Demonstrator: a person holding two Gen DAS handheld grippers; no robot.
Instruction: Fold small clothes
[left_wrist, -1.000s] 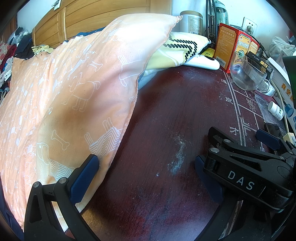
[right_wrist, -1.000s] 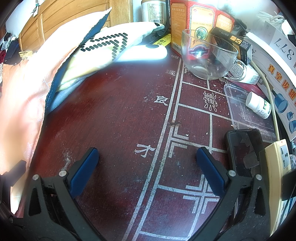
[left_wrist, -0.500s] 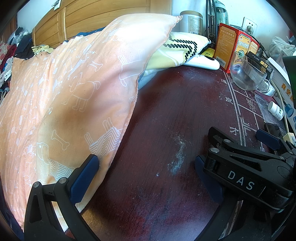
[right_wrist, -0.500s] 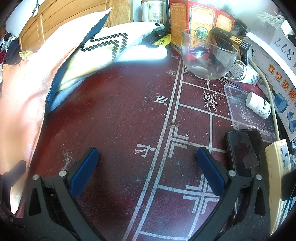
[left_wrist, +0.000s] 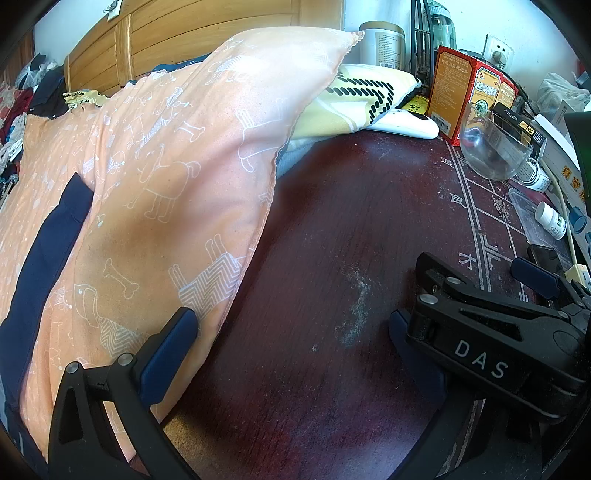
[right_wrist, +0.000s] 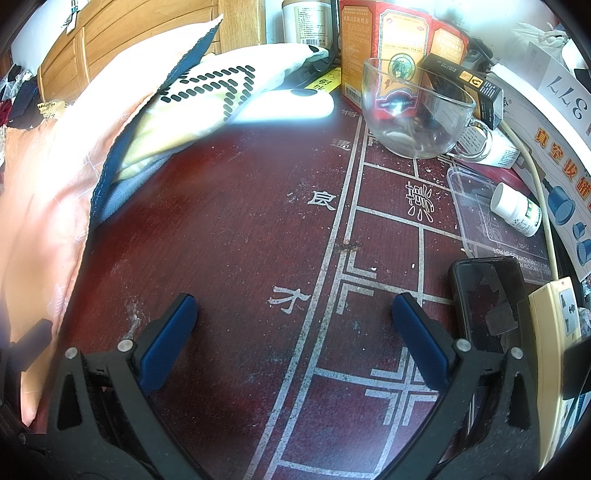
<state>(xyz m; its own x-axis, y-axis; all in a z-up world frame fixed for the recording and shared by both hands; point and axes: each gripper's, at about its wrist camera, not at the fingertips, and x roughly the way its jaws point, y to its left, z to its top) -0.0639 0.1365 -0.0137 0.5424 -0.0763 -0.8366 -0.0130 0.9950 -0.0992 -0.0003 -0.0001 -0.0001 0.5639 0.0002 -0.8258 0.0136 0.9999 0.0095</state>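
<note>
My left gripper (left_wrist: 291, 343) is open, low over the dark red table (left_wrist: 332, 229); its left finger (left_wrist: 170, 350) rests against the edge of an orange pillow (left_wrist: 166, 184) with a dog print. A navy cloth (left_wrist: 48, 258) lies across the pillow's left side. Whether it is a garment I cannot tell. My right gripper (right_wrist: 295, 339) is open over the bare table (right_wrist: 229, 240) with nothing between its fingers. It also shows in the left wrist view as the black body marked DAS (left_wrist: 480, 354). A yellow and white cloth with black dashes (right_wrist: 207, 92) lies at the back.
At the back right stand a glass cup (right_wrist: 413, 110), red and orange boxes (right_wrist: 399, 40) and a tin (right_wrist: 306, 18). A white oval device (right_wrist: 288, 105) lies near them. A phone (right_wrist: 487, 299), a pill bottle (right_wrist: 517, 208), a clear tray (right_wrist: 476, 206) and a power strip (right_wrist: 554, 339) line the right edge.
A navy cloth has appeared over the left side of the orange pillow in the left wrist view. Both grippers have stayed where they were, open.
</note>
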